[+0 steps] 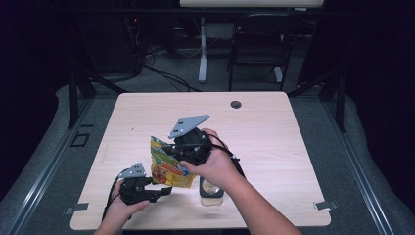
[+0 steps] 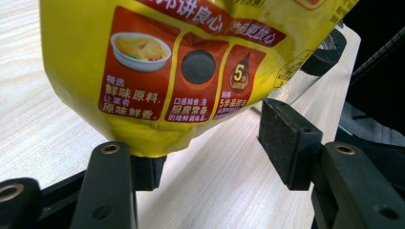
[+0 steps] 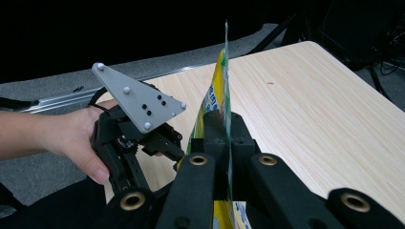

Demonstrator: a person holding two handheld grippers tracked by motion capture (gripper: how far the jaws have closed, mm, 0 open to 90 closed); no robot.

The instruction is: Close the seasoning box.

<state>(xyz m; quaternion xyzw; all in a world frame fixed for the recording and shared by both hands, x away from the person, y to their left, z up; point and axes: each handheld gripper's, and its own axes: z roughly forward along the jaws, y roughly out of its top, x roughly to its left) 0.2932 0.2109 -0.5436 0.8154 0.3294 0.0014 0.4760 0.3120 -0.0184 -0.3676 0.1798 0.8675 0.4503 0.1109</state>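
**Ana:** While the person sits at the pale wooden table (image 1: 274, 127), what does each hand hold?

**Ben:** Each hand holds a black two-jaw gripper. The right gripper (image 3: 224, 143) has its jaws pressed together on the edge of a yellow seasoning pouch (image 1: 166, 166), lifting it above the table's near side.

**Ana:** And the other one?

**Ben:** The left gripper (image 2: 210, 148) sits just below the pouch. Its jaws stand wide apart; the pouch's bottom corner hangs over one pad, the other pad well clear.

**Ana:** Anything nearby?

**Ben:** A clear glass jar (image 1: 211, 188) with a black rim stands on the table under the right hand.
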